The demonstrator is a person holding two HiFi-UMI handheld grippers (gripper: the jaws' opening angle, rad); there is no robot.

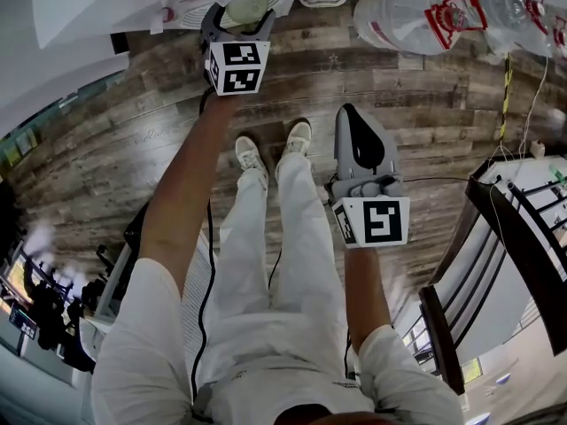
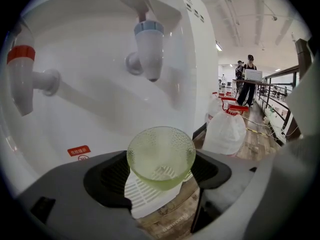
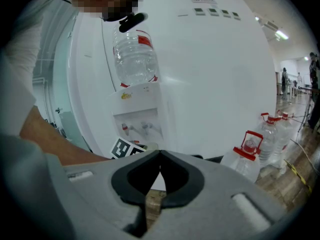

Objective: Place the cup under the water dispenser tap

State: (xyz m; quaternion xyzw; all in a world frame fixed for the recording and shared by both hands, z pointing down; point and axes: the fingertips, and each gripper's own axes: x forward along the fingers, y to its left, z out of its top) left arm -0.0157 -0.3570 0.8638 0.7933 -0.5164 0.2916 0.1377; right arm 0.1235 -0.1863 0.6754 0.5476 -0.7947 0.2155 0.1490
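While our left gripper [image 1: 239, 18] holds the green cup [image 2: 161, 156] upright between its fingers, almost straight below the blue tap [image 2: 148, 49], our right gripper [image 1: 350, 113], fingers closed on nothing, hangs farther back.

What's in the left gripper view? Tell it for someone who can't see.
A pale green glass cup is held between the left gripper's dark fingers, in front of a white water dispenser, below its blue tap. A red tap is at the left; a white drip tray lies underneath.
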